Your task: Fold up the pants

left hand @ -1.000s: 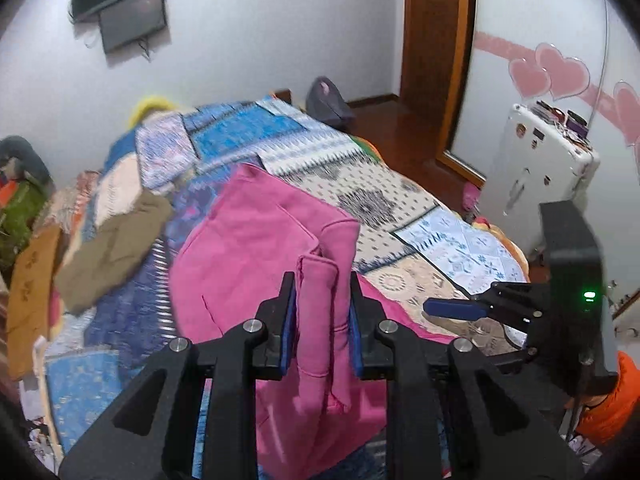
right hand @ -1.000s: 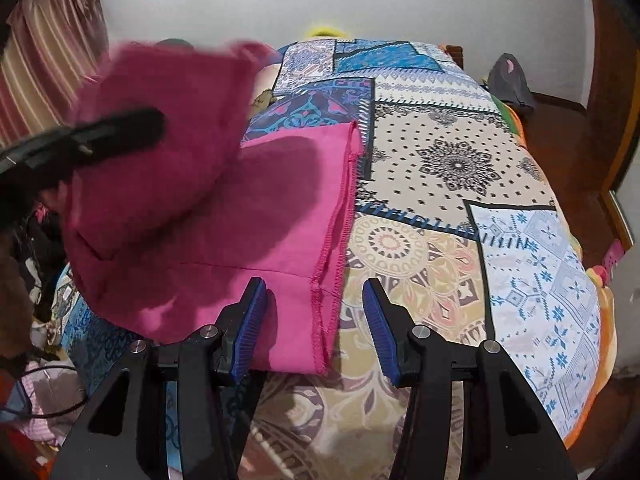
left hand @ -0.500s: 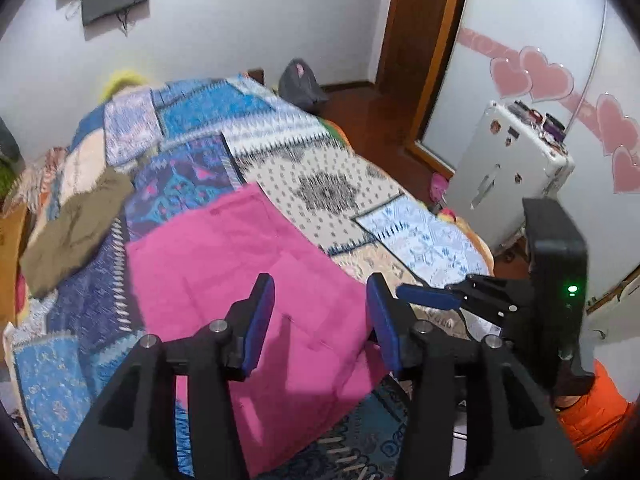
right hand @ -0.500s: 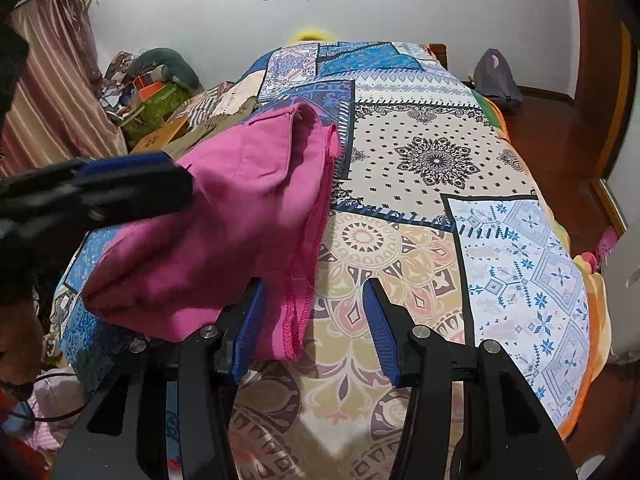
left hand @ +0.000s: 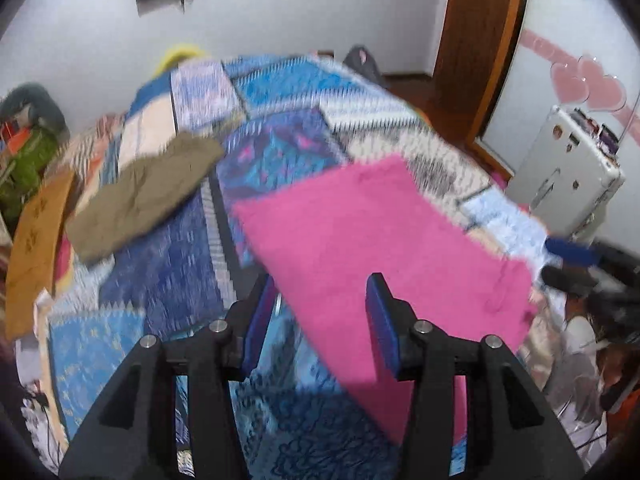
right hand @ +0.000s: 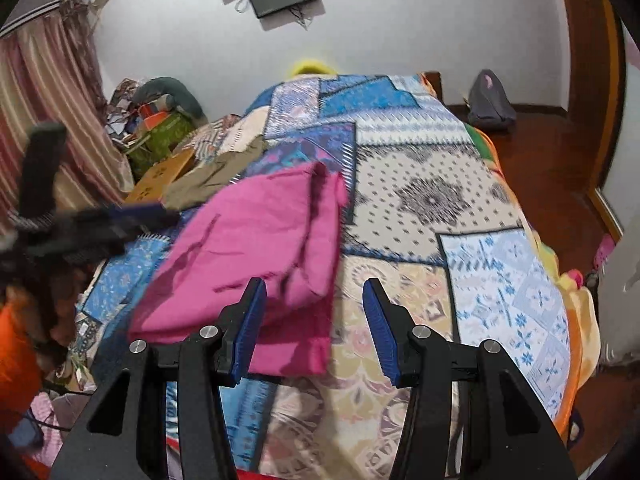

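Note:
The pink pants (left hand: pixel 372 240) lie folded on the patchwork bedspread (left hand: pixel 280 148), near its front edge. In the right wrist view the pants (right hand: pixel 256 248) lie in a folded stack with a raised fold along the right side. My left gripper (left hand: pixel 320 320) is open and empty, just above the pants' near left edge. My right gripper (right hand: pixel 314 328) is open and empty, above the pants' near right corner. The right gripper also shows at the right edge of the left wrist view (left hand: pixel 576 252), blurred.
Olive-brown pants (left hand: pixel 144 196) lie on the bed's left side beside a tan cardboard piece (left hand: pixel 36 248). A white appliance (left hand: pixel 564 184) stands right of the bed. Clutter and a curtain (right hand: pixel 60 120) are on the left. A grey bag (right hand: pixel 490 100) sits on the wooden floor.
My left gripper let go of the pink fabric a second ago and opened. The pants dropped into a folded stack. Both grippers have pulled back slightly and the left view swung left.

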Demonstrator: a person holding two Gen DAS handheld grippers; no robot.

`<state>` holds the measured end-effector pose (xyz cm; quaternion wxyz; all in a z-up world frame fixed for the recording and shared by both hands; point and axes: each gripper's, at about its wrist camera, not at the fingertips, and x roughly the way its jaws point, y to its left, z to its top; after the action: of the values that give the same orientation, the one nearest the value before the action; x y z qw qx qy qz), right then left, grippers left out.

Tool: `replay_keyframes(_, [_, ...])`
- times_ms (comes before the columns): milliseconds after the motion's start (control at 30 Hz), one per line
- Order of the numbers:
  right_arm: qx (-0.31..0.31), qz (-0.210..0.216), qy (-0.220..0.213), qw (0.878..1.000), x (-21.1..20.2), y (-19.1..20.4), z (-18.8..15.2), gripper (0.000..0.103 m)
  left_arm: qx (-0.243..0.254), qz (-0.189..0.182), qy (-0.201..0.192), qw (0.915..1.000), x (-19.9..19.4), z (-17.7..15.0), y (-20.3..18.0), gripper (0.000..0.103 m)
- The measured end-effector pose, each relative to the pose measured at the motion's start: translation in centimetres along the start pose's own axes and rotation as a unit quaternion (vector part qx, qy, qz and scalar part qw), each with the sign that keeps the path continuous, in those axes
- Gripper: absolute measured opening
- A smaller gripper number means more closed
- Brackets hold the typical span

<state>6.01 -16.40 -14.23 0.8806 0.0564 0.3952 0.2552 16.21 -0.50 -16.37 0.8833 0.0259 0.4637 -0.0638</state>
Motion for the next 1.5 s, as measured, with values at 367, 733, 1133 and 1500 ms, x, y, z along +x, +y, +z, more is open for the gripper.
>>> replay_keyframes(367, [-0.041, -0.003, 0.056, 0.998, 4.6, 2.2, -1.9, 0.065, -0.008, 0.021, 0.001, 0.9998, 1.2, -1.4, 1.7, 0.067])
replay_keyframes(733, [-0.069, 0.005, 0.07, 0.995, 5.5, 0.3, -1.5, 0.068, 0.045, 0.053, 0.004, 0.9976, 5.8, 6.3, 5.2, 0.067])
replay_keyframes(1133, [-0.072, -0.059, 0.081, 0.992, 10.2, -6.0, 2.8, 0.068, 0.004, 0.022, 0.049, 0.9986, 10.0, 3.9, 9.0, 0.068])
replay_keyframes(1500, [-0.076, -0.081, 0.09, 0.99, 15.9, -8.3, 7.1, 0.068, -0.068, 0.004, 0.041, 0.9969, 8.1, 0.6, 10.5, 0.069])
